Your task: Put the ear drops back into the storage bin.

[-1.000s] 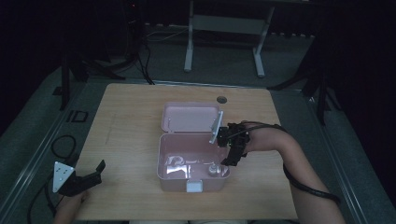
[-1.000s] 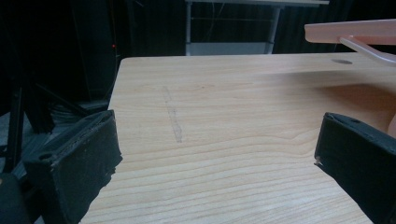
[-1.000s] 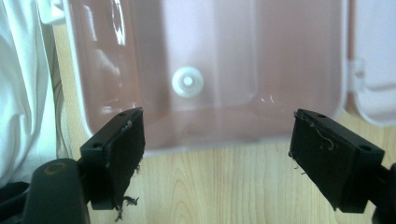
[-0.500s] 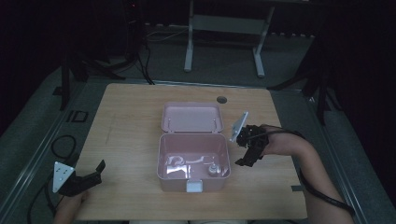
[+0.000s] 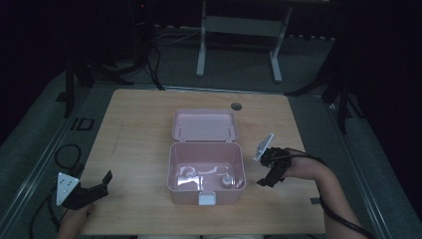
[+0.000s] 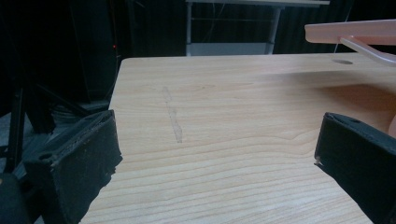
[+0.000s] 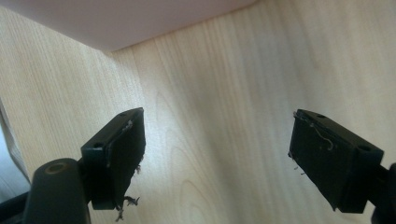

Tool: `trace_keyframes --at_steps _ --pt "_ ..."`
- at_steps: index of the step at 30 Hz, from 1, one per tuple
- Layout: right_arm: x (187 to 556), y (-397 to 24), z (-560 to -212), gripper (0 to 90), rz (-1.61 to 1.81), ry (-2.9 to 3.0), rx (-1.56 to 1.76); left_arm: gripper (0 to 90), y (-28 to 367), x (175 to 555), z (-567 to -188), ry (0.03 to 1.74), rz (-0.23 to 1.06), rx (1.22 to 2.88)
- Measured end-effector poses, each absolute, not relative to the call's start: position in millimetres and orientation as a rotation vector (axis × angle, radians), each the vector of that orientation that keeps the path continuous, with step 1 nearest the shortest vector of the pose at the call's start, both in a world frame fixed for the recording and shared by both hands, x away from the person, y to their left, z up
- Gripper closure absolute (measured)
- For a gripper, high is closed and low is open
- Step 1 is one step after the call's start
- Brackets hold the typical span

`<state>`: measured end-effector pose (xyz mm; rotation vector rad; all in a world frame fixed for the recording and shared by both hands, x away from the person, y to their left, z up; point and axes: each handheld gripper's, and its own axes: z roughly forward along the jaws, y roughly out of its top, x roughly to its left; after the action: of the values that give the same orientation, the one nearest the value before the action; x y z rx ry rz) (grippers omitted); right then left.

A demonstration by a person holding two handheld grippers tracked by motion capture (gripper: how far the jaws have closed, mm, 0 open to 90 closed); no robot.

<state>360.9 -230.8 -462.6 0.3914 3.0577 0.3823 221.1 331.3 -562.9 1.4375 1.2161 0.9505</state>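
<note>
A pink box (image 5: 172,169) stands open in the middle of the wooden table (image 5: 139,129), its lid (image 5: 204,125) tipped back. Inside lie a pale cord-like thing (image 5: 199,172) and a small round object (image 5: 226,181). My right gripper (image 5: 268,175) is low over bare table just right of the box, open and empty. In the right gripper view its jaws (image 7: 217,154) frame wood grain, with the box wall (image 7: 116,18) above. My left gripper (image 5: 103,182) rests open at the table's front left corner; in its own view the jaws (image 6: 217,149) are empty, with the lid (image 6: 355,32) at top right.
A white latch (image 5: 208,199) sits on the box's front wall. A round hole (image 5: 236,106) is in the table behind the lid. Metal stand legs (image 5: 239,45) and cables lie on the dark floor beyond the far edge.
My right gripper has come away from above the box's right side, moving right and down to the table beside it. The left gripper has stayed still.
</note>
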Motion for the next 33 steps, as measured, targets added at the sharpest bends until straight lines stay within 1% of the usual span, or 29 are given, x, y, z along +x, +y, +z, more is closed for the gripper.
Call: trace_keyframes --at_steps 9,12,17,18,20,27,33 --pt "356.2 -254.4 -485.4 18.0 0.476 2.999 0.538 0.4 331.1 220.6 -562.9 1.216 0.949 1.436" --pt "353.2 -264.0 -492.5 18.0 0.496 2.954 0.632 0.4 331.1 220.6 -562.9 1.216 0.949 1.436" --pt "348.7 -279.5 -500.5 15.6 0.582 2.88 0.773 0.4 330.9 220.5 -562.9 1.218 0.95 1.435" --pt "348.3 -282.3 -502.1 13.8 0.604 2.867 0.799 0.4 330.9 220.5 -562.9 1.218 0.95 1.434" --pt "347.4 -286.7 -504.3 13.7 0.641 2.835 0.847 0.4 331.0 220.4 -562.9 1.217 0.95 1.434" --pt "346.8 -296.5 -511.3 13.2 0.719 2.633 1.019 0.4 331.1 220.4 -563.0 1.218 0.948 1.43" --pt "345.3 -309.0 -522.9 12.5 0.738 2.347 1.199 0.4 331.3 220.3 -563.0 1.217 0.946 1.43"
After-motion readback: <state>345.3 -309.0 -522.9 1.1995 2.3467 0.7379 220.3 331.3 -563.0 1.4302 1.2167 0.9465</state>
